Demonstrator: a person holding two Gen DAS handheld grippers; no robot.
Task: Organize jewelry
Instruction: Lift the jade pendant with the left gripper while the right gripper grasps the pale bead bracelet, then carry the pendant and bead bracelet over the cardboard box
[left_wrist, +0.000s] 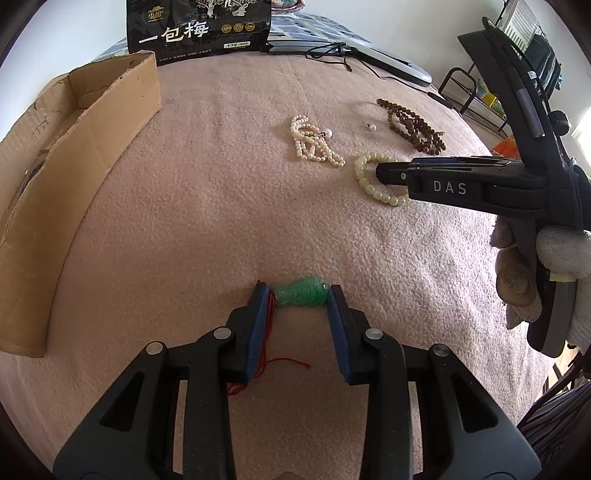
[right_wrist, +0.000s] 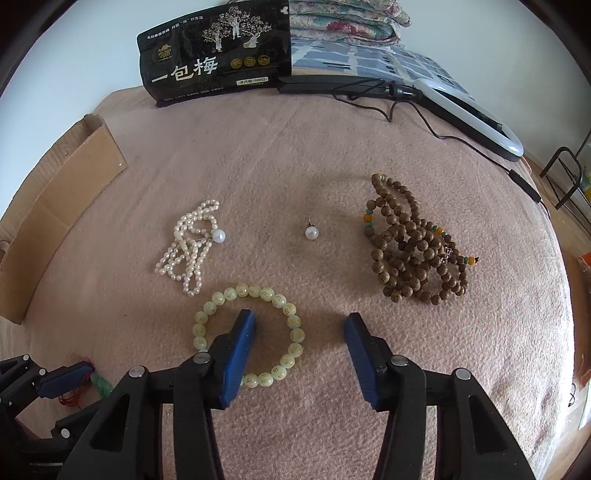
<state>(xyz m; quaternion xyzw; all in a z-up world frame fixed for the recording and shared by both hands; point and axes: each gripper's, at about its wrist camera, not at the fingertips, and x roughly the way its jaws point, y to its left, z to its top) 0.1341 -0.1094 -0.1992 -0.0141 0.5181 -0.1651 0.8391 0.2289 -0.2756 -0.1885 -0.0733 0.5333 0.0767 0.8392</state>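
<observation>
At far left stands your box (left_wrist: 77, 147). Your left gripper (left_wrist: 300, 295) is clamped on the green pendant (left_wrist: 301, 294), its red cord (left_wrist: 291, 360) trailing on the pink cloth (left_wrist: 207, 206). Right of it, your right gripper (right_wrist: 300, 325) straddles the pale bracelet (right_wrist: 251, 328), one finger (right_wrist: 240, 343) inside the ring, jaws apart. Beyond lie pearls (right_wrist: 188, 247), an earring (right_wrist: 311, 232), then wooden beads (right_wrist: 413, 243).

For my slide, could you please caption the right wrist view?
Right gripper straddles the bracelet rim, one finger inside the loop.
</observation>
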